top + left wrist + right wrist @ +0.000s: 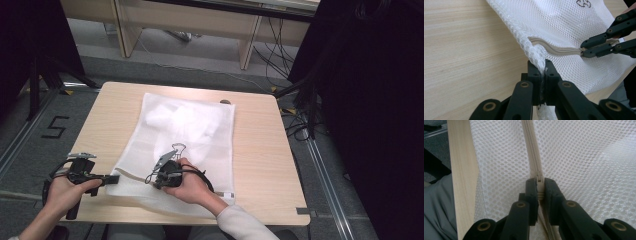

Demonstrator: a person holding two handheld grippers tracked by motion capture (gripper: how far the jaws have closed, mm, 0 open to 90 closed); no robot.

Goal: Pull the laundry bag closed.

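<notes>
A white mesh zippered laundry bag (pixel 185 135) lies flat on my pale wooden surface (pixel 260 150). My left tool (pixel 543 72) pinches its bunched corner. My right tool (pixel 539 187) clamps the beige zipper slider (pixel 539 180).

Lighting even and diffuse, probably from overhead; shadows soft. High view slightly soft and low in detail; the mesh bag (pixel 180 135) is nearly overexposed at its middle, and the dark curtains (pixel 370 100) at both sides lose all detail. Both gripper views sharp on the mesh, nearest jaw parts blurred.
</notes>
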